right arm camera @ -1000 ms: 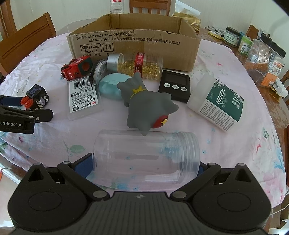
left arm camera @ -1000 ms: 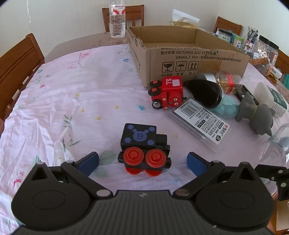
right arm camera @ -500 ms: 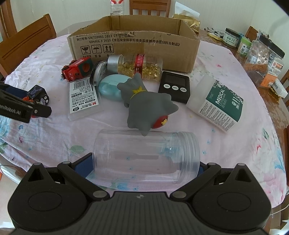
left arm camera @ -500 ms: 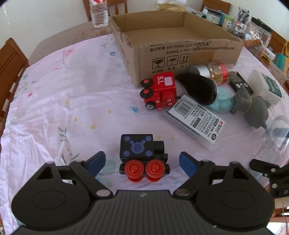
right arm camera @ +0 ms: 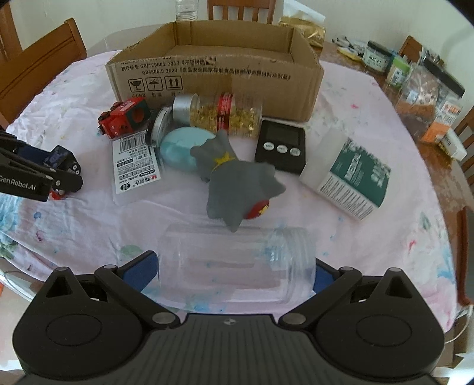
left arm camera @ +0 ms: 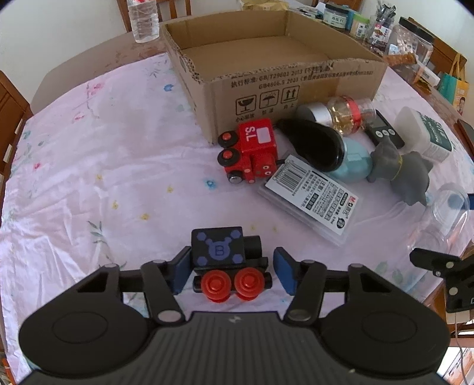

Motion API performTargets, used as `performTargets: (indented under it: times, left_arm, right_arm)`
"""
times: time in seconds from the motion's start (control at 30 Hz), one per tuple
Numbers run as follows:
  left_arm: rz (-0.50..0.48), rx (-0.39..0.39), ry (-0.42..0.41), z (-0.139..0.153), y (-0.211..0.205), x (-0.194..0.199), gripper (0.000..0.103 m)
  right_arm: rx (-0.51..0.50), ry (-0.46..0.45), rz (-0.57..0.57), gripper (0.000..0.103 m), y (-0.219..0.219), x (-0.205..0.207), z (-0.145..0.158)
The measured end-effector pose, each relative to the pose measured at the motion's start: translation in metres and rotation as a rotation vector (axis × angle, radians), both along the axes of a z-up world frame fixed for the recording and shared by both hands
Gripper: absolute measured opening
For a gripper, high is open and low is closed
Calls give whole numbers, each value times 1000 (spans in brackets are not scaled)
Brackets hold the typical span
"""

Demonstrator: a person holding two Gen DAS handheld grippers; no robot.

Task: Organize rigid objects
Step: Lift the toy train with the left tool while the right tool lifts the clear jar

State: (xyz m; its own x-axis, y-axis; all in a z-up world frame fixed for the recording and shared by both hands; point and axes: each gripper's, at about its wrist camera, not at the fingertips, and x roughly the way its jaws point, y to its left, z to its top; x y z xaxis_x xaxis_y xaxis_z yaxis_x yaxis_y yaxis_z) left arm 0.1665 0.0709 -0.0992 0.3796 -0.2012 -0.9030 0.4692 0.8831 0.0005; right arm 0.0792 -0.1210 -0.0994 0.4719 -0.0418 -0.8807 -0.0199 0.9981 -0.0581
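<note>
Between the blue pads of my left gripper [left arm camera: 231,271] sits the black toy train [left arm camera: 228,260], red wheels toward me, a purple "B" on its roof; the jaws are closing around it, the left pad looks right against its side while a narrow gap shows at the right pad, so I do not count it as gripped. It stands on the pink flowered cloth of the tabletop [left arm camera: 89,177], well short of the cardboard box [left arm camera: 266,68], which stands open at the far side. Just in front of the box's near wall sits a red toy train [left arm camera: 250,154] marked "S.L", and beside it a flat labelled plastic case [left arm camera: 314,198] lies on the cloth. Past those lie a black oval object [left arm camera: 314,145] resting on a pale blue one [left arm camera: 355,165], a bottle of golden capsules [left arm camera: 346,114] on its side, a grey toy animal [left arm camera: 406,174], a black timer [right arm camera: 281,146] and a white container with a green label [right arm camera: 349,174]. My right gripper [right arm camera: 234,271] has its jaws spread wide around a clear plastic jar [right arm camera: 237,263] lying on its side across them; the pads meet its two ends, but whether they press I cannot tell. The grey toy's foot touches the jar's upper edge. A water bottle [left arm camera: 143,17] stands behind the box.
</note>
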Motion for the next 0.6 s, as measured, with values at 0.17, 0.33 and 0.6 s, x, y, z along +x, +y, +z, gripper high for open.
performTargets:
  times: [0.17,0.33,0.6]
  left_arm:
    - [12,-12,3,-1,2,2,56]
    - [15,-8,-6,-1,2,2,52]
    - [-19,2,-7,2,1,2,50]
  right_arm:
    - [-12,11,7,103,4,1,2]
    - [-45,26,-17,96,4,3,3]
    - [-46,37,-12,94,2,3,7]
